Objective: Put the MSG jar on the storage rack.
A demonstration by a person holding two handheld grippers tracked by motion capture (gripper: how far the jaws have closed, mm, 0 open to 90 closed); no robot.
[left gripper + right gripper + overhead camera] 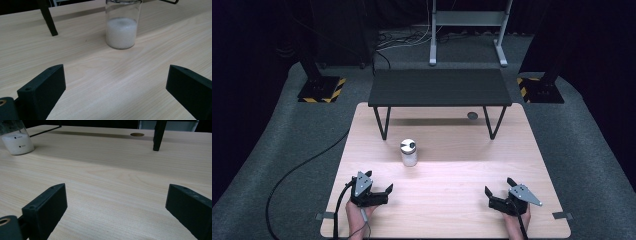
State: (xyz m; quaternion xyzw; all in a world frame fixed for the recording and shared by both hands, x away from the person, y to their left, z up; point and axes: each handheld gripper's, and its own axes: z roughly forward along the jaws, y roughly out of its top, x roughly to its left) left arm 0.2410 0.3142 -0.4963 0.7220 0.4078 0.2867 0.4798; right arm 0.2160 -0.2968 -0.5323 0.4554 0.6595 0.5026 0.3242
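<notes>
A clear glass jar (408, 152) with a metal lid stands upright near the middle of the wooden table (452, 180); white powder fills its lower part. In the left gripper view the jar (121, 25) is straight ahead, well beyond the jaws. In the right gripper view the jar (15, 138) is at the far upper left. My left gripper (381, 186) rests low at the table's front left, open and holding nothing. My right gripper (499, 186) rests at the front right, open too, jaws wide apart over bare wood.
A small black bench (439, 87) on thin metal legs stands across the far half of the table; one leg (158, 135) rises ahead of my right gripper. A round grommet hole (472, 115) lies under the bench. Black cables trail off the table's left side.
</notes>
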